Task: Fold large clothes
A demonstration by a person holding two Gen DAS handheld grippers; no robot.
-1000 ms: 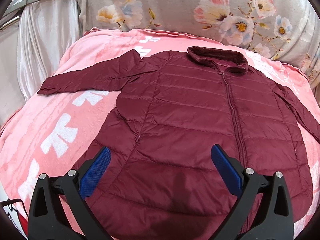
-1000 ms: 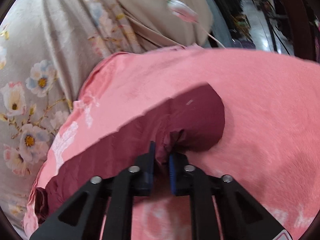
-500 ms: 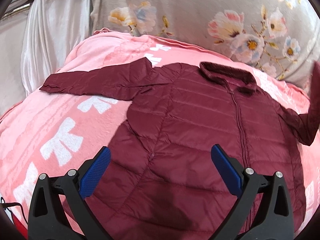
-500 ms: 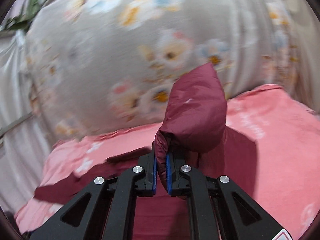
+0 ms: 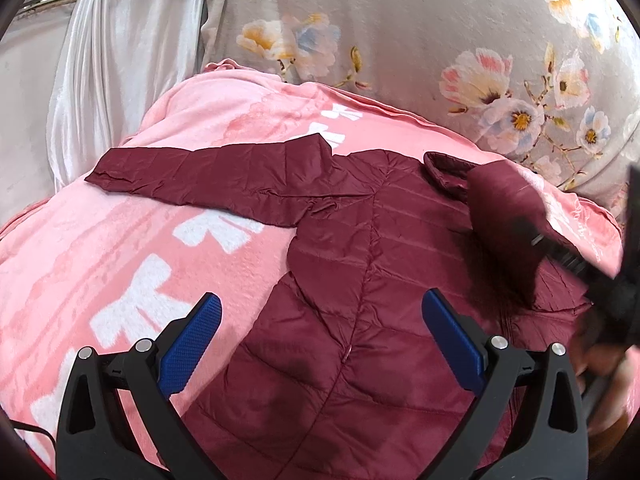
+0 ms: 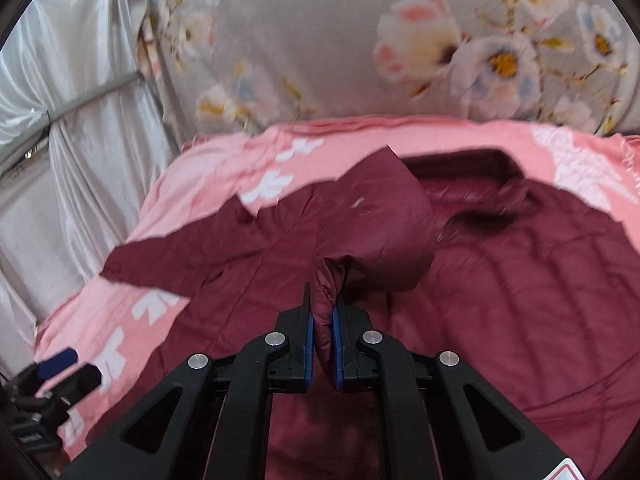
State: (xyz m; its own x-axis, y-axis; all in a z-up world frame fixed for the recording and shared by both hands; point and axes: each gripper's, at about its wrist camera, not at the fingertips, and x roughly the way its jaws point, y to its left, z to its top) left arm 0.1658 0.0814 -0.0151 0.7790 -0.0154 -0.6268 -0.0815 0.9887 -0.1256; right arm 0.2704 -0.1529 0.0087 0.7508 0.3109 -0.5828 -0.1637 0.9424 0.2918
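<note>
A maroon quilted jacket (image 5: 360, 264) lies front-up on a pink blanket (image 5: 100, 240). Its left sleeve (image 5: 208, 180) stretches flat to the left. My left gripper (image 5: 320, 332) is open and empty above the jacket's lower body. My right gripper (image 6: 321, 332) is shut on the cuff of the right sleeve (image 6: 376, 224) and holds it lifted over the jacket's chest, near the collar (image 6: 460, 168). In the left wrist view the raised sleeve (image 5: 504, 208) and the right gripper (image 5: 592, 276) show at the right. The left gripper (image 6: 56, 376) shows at the lower left of the right wrist view.
A grey floral curtain (image 5: 440, 40) hangs behind the bed. White satin drapes (image 5: 120, 60) hang at the left. The blanket carries white printed characters (image 5: 140, 304). The blanket's edge falls away at the left.
My right gripper has lifted the right sleeve off the blanket and swung it inward over the jacket's chest. The left gripper has shifted slightly left, still open.
</note>
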